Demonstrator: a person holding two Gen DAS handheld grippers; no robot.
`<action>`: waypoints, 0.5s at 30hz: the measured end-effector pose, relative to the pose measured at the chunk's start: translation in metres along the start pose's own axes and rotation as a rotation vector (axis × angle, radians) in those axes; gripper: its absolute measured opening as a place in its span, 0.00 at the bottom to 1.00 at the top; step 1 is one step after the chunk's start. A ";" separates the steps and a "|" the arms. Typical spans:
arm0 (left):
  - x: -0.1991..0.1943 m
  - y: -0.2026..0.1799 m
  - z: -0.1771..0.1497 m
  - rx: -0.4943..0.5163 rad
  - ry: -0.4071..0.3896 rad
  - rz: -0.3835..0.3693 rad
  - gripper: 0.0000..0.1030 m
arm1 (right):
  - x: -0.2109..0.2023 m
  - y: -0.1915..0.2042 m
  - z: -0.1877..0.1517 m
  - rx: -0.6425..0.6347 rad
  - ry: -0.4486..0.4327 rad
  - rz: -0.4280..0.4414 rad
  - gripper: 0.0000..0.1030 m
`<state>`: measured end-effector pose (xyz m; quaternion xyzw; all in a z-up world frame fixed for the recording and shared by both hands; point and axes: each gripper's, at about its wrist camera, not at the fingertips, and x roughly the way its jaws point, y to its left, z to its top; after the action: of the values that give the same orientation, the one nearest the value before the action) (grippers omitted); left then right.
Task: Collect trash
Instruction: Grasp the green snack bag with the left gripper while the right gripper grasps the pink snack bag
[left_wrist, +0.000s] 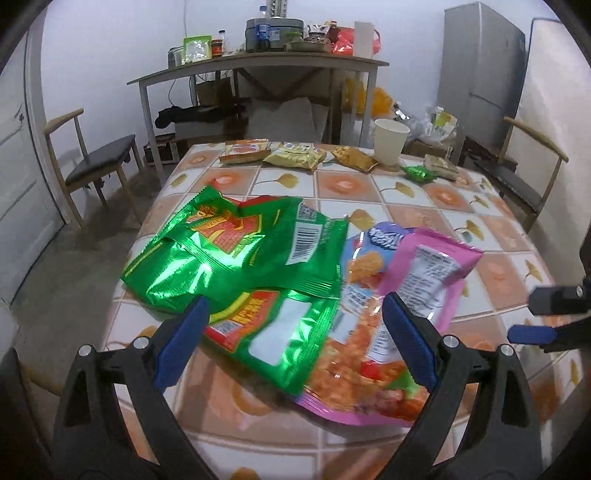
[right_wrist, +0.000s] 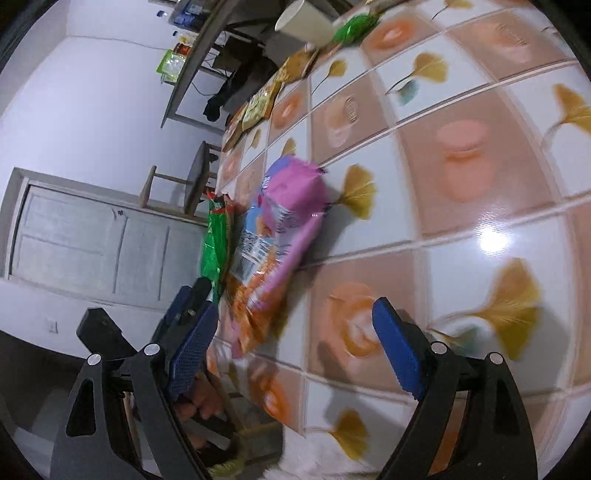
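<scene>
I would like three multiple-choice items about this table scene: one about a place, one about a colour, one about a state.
1. Where does the paper cup stand?
A. at the far edge of the table, near the small packets
B. on the chair at the left
C. between the fingers of the left gripper

2. What colour is the snack bag that lies right of the green bags?
A. blue
B. pink
C. black

3. How is the left gripper now?
A. shut on a green bag
B. shut on the cup
C. open, with nothing held

Answers:
1 A: the cup stands upright on the table at its far side, beside the small packets.
2 B: its edges and folded top are pink.
3 C: both blue fingers stand wide apart above the bags.
</scene>
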<state>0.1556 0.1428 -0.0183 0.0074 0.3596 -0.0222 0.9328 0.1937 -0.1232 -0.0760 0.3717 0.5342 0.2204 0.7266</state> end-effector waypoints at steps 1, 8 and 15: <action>0.005 0.000 0.001 0.016 0.005 0.008 0.88 | 0.009 0.003 0.004 0.005 0.002 0.004 0.81; 0.027 -0.004 0.006 0.078 0.046 0.006 0.78 | 0.046 0.017 0.011 0.014 -0.001 0.004 0.78; 0.044 -0.001 0.003 0.060 0.123 -0.024 0.54 | 0.066 0.018 0.013 0.031 -0.040 -0.024 0.60</action>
<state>0.1900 0.1398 -0.0457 0.0324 0.4153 -0.0435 0.9081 0.2290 -0.0681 -0.1005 0.3806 0.5275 0.1958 0.7338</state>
